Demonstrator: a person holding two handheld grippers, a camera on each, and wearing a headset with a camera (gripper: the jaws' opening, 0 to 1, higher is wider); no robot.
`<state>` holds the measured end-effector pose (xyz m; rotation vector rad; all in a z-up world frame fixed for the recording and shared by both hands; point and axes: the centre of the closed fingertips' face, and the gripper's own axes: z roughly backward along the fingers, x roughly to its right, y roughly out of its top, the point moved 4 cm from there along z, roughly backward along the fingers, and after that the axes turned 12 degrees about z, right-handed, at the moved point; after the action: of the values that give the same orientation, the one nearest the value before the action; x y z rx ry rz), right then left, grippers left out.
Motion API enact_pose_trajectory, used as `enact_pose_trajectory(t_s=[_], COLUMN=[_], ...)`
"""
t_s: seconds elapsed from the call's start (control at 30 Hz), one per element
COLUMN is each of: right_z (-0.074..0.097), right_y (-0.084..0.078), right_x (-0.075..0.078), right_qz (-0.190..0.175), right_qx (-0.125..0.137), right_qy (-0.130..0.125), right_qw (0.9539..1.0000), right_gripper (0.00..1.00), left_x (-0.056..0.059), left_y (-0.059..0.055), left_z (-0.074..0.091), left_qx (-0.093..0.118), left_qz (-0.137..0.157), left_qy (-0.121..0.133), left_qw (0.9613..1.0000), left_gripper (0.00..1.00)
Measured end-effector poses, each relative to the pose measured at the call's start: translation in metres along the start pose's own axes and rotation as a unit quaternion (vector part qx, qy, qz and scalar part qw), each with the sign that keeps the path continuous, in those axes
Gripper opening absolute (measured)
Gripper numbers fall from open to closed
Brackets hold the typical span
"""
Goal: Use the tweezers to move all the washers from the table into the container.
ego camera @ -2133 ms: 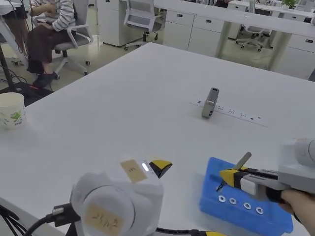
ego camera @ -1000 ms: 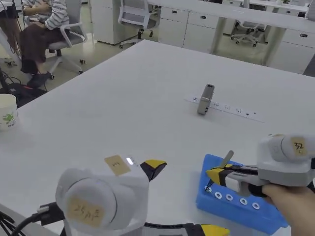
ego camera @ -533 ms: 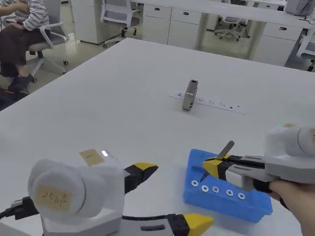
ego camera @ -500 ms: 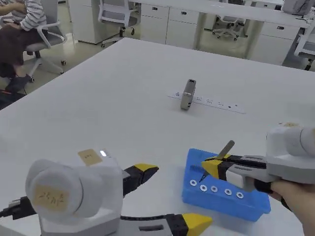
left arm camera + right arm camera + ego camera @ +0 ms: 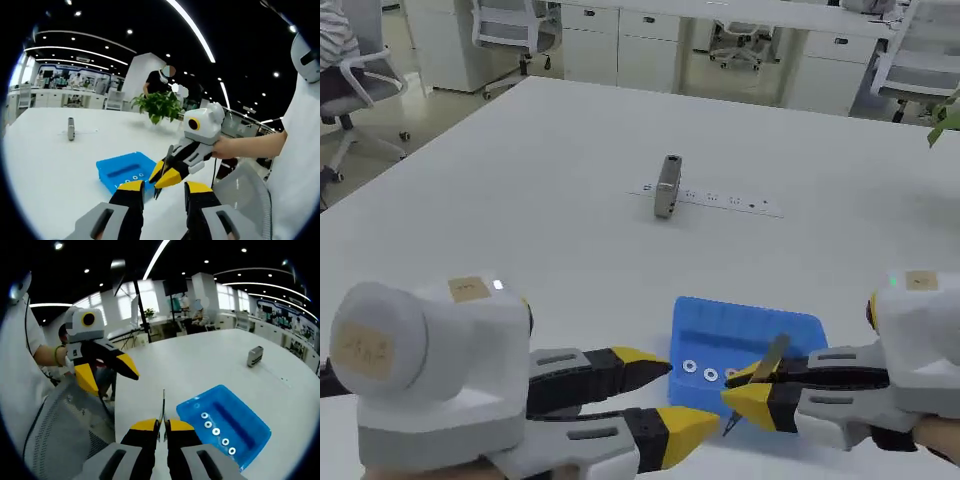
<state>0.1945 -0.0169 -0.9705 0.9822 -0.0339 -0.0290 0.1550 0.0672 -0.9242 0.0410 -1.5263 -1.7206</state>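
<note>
Blue container (image 5: pixel 760 325) near desk's near edge, row of washers (image 5: pixel 710 374) inside. Right gripper (image 5: pixel 738 396) clamps tweezers (image 5: pixel 772 355), tip hanging past container's near wall. Left gripper (image 5: pixel 686 398) spread wide, empty, just beside tip. Likely risk: bump skews tweezers in grip.

Head view looks down at table (image 5: pixel 570 200); gripper views face each other, seemingly near, sharing container (image 5: pixel 760 325).

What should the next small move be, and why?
Probably carry the tweezers, clamped in the right tool, toward the marked strip beside the grey block. Several washers already lie in the blue container, the tips look empty, and dots on that strip may be washers, too small to tell.
</note>
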Motion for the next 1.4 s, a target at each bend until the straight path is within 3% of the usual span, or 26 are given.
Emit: enact_pose_trajectory(t_s=[0.1, 0.2, 0.3, 0.43, 0.57, 0.8, 1.2, 1.4], right_z=[-0.001, -0.003, -0.005, -0.006, -0.006, -0.007, -0.003, -0.004], right_y=[-0.006, -0.011, -0.014, -0.015, -0.016, -0.019, -0.030, -0.037], right_x=[-0.014, -0.029, -0.038, -0.045, -0.047, -0.045, -0.042, -0.041], right_qz=[0.030, 0.051, 0.068, 0.082, 0.098, 0.114, 0.120, 0.131], right_qx=[-0.016, -0.027, -0.034, -0.040, -0.050, -0.059, -0.081, -0.098], right_qy=[0.028, 0.063, 0.073, 0.082, 0.087, 0.090, 0.081, 0.077], right_qw=[0.9990, 0.9963, 0.9944, 0.9924, 0.9901, 0.9877, 0.9862, 0.9834], right_gripper=[0.04, 0.03, 0.03, 0.03, 0.03, 0.03, 0.03, 0.03], left_x=[0.006, 0.011, 0.019, 0.028, 0.029, 0.034, 0.025, 0.020], left_y=[-0.002, -0.003, -0.003, -0.006, -0.007, -0.007, -0.014, -0.019], left_z=[-0.005, -0.011, -0.015, -0.022, -0.029, -0.036, -0.037, -0.040], left_qx=[-0.030, -0.052, -0.062, -0.093, -0.114, -0.133, -0.182, -0.213], left_qz=[-0.007, -0.034, -0.043, -0.053, -0.065, -0.085, -0.115, -0.140], left_qy=[-0.025, -0.043, -0.066, -0.093, -0.096, -0.112, -0.112, -0.113], left_qw=[0.9992, 0.9971, 0.9950, 0.9899, 0.9867, 0.9810, 0.9700, 0.9606], left_gripper=[0.24, 0.19, 0.13, 0.09, 0.03, 0.00, 0.00, 0.00])
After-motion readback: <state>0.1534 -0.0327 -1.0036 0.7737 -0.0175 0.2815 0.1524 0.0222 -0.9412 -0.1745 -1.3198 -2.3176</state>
